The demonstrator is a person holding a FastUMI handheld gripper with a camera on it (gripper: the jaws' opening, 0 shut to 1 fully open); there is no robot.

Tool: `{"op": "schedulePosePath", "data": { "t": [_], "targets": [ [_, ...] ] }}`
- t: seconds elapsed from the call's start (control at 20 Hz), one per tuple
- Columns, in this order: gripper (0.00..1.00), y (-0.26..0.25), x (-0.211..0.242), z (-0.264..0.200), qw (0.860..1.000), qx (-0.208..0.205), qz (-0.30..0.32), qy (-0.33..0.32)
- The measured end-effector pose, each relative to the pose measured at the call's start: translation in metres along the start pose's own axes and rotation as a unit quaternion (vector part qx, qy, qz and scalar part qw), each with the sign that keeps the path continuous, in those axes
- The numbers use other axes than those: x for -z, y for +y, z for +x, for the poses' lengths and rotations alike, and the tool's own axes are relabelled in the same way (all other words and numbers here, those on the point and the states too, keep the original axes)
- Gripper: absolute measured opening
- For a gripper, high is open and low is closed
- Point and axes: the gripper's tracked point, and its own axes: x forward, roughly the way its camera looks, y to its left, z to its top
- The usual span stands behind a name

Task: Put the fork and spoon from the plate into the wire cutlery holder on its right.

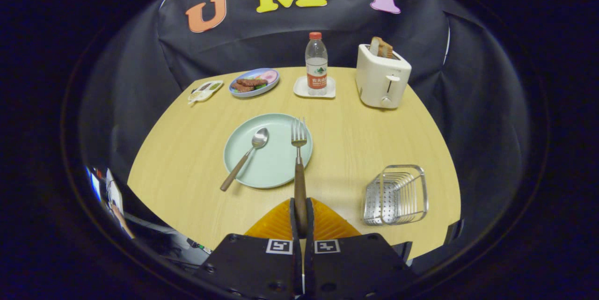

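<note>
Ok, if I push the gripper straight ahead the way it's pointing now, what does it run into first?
The gripper, shut on the fork by its wooden handle, points over the green plate. Going straight on, the fork's tines lead, and beyond the plate the water bottle on its coaster looks first in line, though height and depth are unclear.

Cloth-walled booth, laid table [196,159]

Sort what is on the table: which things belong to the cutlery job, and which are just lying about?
Job: fork, clamped in the tongs; spoon; green plate; wire cutlery holder.
Lying about: toaster, water bottle, food plate, small tray.
</note>
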Motion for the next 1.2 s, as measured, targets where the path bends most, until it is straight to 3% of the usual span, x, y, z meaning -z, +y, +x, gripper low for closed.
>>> {"op": "schedulePosePath", "data": {
  "t": [0.5,0.9,1.2],
  "targets": [
    [0.02,-0.109,0.029,-0.064,0.999,0.037,0.012,0.019],
    [0.02,-0.129,0.065,-0.078,0.997,0.044,0.02,0.067],
    [0.03,-0.127,0.059,-0.08,0.995,0.045,0.04,0.08]
  ]
}}
